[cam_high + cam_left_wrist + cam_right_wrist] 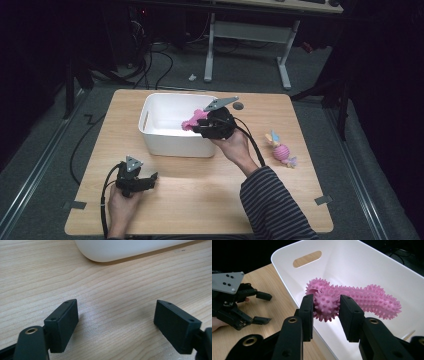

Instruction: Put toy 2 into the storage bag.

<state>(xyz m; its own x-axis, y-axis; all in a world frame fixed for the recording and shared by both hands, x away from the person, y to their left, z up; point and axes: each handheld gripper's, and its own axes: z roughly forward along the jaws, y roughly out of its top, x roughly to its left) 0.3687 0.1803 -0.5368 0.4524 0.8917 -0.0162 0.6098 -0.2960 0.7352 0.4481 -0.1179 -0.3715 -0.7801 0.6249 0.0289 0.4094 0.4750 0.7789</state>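
A pink spiky bone-shaped toy [354,298] hangs over the inside of the white tub [165,142], held by one knobbly end. My right gripper [326,308] is shut on that end, above the tub's right rim [214,120]; the toy [192,121] pokes left over the tub. My left gripper [145,181] rests low on the wooden table near the front left, open, with bare wood between its jaws [116,320]. The tub's rounded corner [120,250] lies ahead of it.
A pink ball toy with yellow and blue fabric ends [281,150] lies on the table to the right. A dark round hole [238,106] sits behind the tub. The table [200,200] is edged by grey floor; a desk frame [247,45] stands beyond.
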